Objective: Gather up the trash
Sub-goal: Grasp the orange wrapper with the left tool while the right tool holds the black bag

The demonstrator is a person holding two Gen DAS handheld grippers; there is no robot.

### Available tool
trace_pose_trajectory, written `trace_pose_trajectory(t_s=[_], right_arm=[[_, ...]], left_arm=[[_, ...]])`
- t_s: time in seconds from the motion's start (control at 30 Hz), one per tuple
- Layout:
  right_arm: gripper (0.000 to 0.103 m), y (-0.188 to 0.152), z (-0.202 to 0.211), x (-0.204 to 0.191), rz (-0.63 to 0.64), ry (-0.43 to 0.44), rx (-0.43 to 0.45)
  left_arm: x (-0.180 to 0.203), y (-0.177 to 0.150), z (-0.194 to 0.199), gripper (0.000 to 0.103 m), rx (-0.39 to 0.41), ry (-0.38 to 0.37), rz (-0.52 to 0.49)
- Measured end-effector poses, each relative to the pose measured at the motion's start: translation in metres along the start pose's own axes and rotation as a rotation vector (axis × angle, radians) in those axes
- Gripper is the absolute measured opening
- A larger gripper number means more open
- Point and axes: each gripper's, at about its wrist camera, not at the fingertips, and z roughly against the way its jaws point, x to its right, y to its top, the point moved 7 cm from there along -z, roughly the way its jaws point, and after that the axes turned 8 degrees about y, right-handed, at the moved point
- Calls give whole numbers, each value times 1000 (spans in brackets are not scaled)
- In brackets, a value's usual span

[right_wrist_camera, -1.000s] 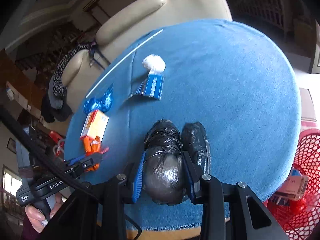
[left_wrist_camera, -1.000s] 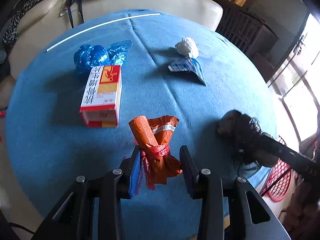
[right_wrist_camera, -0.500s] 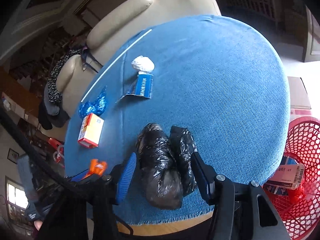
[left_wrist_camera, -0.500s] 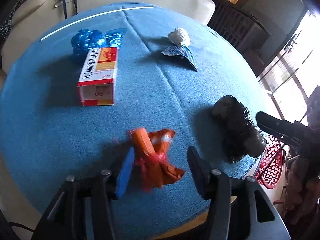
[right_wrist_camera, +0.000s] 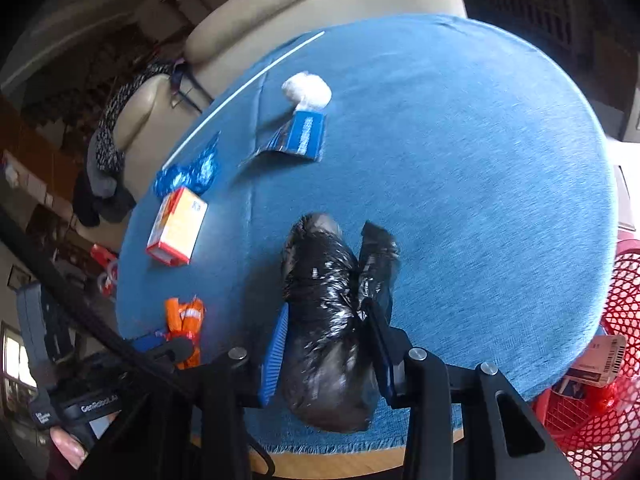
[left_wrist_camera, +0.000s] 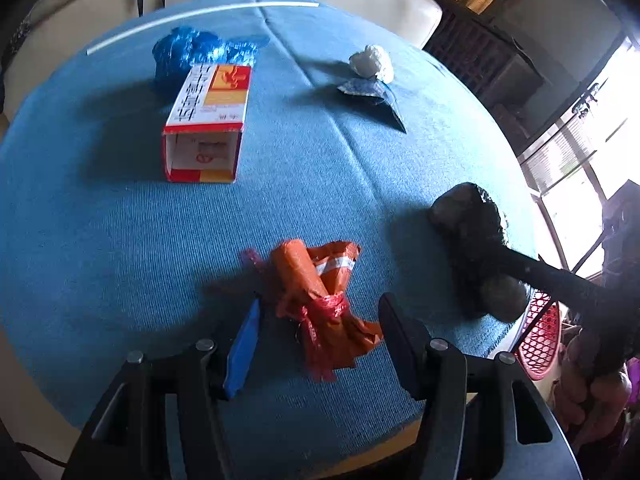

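Living room setup: a round table under a blue cloth [left_wrist_camera: 120,240], cream sofa behind it at the top of both views, and a red mesh basket [right_wrist_camera: 624,320] off the table's edge at the right of the right wrist view, already with some packaging in it.

The black plastic bundle [right_wrist_camera: 328,320] sits bottom centre of that view. It looks soft, crinkly and light, probably slippery film, so squeezing across its fat middle makes sense. The right gripper [right_wrist_camera: 326,352] has just been closing and its pads now press on both sides of the bundle, which bulges between them.

The orange wrapper bundle [left_wrist_camera: 320,296] is lower centre in the left wrist view, tied with red netting. Also light and squashy; I'd grab it at the knotted waist. The left gripper [left_wrist_camera: 316,344] has just been closing a bit, but its jaws stand apart either side of the bundle with visible gaps, so not gripping yet.

Both grippers tilt steeply down at the table. Also lying around, upper half of both views: a red-and-white carton [left_wrist_camera: 208,120], blue foil [left_wrist_camera: 188,52], white wad [left_wrist_camera: 372,62], blue sachet [right_wrist_camera: 300,138].
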Motion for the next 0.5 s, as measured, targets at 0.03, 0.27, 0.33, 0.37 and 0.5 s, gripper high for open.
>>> trace_pose_trajectory(t_s=[0.03, 0.27, 0.33, 0.37, 0.5], right_arm=[[41, -2, -2, -1, -2, 8, -7], [39, -6, 3, -5, 29, 11, 13], [39, -5, 8, -7, 39, 10, 36], [39, -3, 14, -9, 47, 11, 54], [39, 6, 34, -13, 63, 16, 111]], left_arm=[[0, 0, 0, 48, 2, 2, -1], [-1, 0, 5, 27, 14, 12, 2], [0, 3, 13, 27, 37, 20, -8], [3, 6, 20, 27, 59, 35, -21], [13, 20, 46, 27, 139, 90, -70]])
